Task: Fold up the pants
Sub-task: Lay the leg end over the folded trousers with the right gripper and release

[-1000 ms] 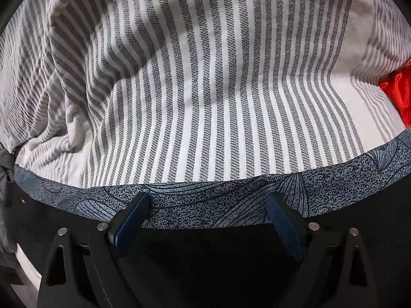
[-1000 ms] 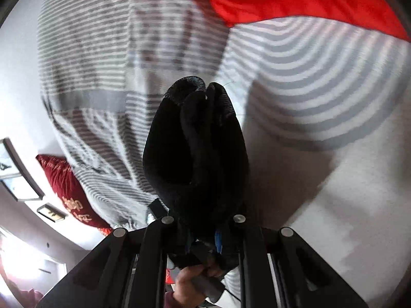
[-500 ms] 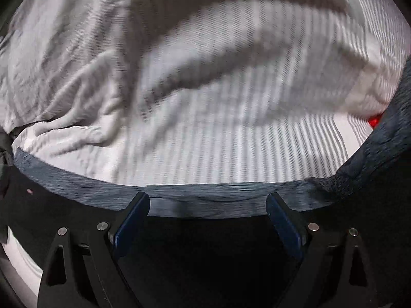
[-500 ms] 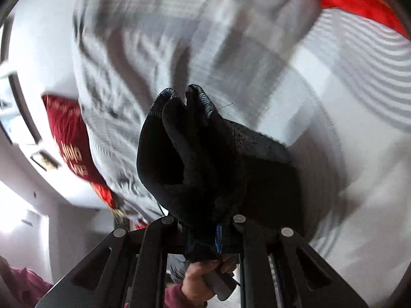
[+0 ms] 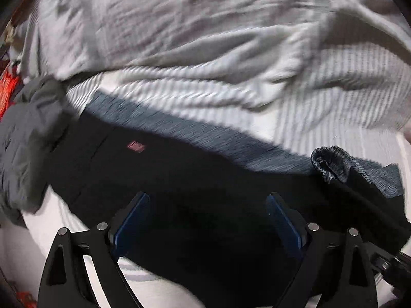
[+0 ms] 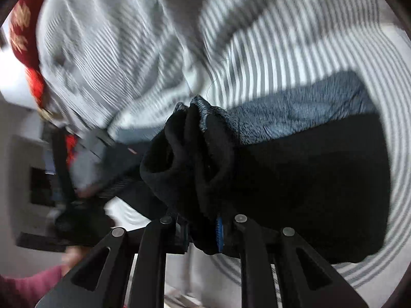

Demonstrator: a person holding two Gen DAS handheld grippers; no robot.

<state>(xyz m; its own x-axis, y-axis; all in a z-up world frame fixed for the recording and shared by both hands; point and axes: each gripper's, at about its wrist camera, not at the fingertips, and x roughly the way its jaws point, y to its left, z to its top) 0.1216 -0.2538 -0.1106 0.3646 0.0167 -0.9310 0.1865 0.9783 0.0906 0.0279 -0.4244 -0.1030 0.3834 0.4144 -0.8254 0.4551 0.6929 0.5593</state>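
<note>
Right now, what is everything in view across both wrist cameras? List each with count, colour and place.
pants: one, black with blue-grey fleece lining, spread across the bed; one bunched end clamped in the right gripper.
striped sheet: one, grey and white, rumpled, under the pants.
grey garment: one, dark grey, crumpled at the pants' left end.
red pillow: one, red with gold pattern, at the far edge of the bed.
left gripper: one, black with blue pads, jaws wide apart over the pants.
right gripper: one, black, shut on the pants.

Left hand-held gripper (image 5: 208,220) spread wide; right hand-held gripper (image 6: 203,231) clamped tight.
</note>
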